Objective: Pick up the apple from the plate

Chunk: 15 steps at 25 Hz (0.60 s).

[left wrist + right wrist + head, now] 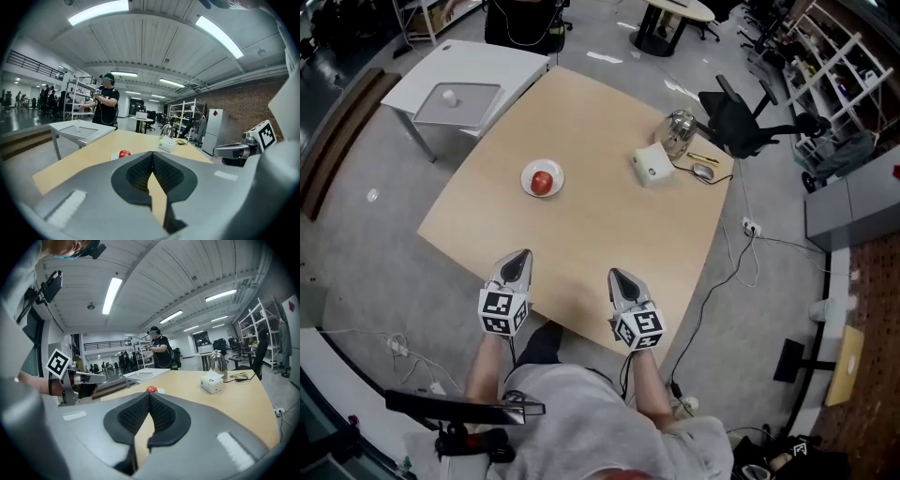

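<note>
**Where things sit on the surface**

The round red apple [542,182] lies on the small white round plate [526,172], left of centre on the pale wooden surface [600,225]. Well apart to the right sits the white box-shaped device [652,164], with the shiny metal kettle [680,132] just behind it and the dark computer mouse [703,172] to its right. Over the near edge, the left hand-held gripper [523,254] and right hand-held gripper [615,275] are side by side, apart. The white side table [464,66] stands beyond the far-left corner.

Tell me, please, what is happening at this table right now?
A person holds a two-jaw gripper in each hand at the near edge of the wooden table. The left gripper and right gripper are both shut and empty. The apple sits untouched on its white plate farther across the table.
</note>
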Motion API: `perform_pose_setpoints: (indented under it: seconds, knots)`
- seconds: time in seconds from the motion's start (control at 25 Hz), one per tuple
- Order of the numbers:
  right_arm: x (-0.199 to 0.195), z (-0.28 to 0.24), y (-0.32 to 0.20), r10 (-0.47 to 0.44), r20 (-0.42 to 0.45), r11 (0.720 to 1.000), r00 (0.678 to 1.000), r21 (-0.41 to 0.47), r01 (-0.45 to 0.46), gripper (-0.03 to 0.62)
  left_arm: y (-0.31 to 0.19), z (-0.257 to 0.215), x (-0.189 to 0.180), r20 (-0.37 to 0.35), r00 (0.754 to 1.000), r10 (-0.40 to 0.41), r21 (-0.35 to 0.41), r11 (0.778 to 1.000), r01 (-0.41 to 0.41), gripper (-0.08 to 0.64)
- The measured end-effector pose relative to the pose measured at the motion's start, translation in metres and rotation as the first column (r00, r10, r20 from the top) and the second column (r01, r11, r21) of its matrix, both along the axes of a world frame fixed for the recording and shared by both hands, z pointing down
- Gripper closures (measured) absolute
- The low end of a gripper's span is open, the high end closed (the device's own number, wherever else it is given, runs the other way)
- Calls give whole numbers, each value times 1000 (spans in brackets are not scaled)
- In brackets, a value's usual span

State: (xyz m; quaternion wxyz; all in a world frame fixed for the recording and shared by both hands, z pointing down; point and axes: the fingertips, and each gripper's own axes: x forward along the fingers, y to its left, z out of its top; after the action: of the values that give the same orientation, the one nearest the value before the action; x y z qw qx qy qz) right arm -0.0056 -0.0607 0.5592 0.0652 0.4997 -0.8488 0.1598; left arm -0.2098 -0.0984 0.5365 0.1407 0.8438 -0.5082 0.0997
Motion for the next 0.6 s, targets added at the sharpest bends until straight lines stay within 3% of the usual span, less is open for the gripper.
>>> perform_pose_setpoints:
  seconds: [0.6]
  knots:
    - [-4,16,-47,34,-29,998,999,-59,-35,586,-94,42,-1,39,999,30,-64,998,-28,538]
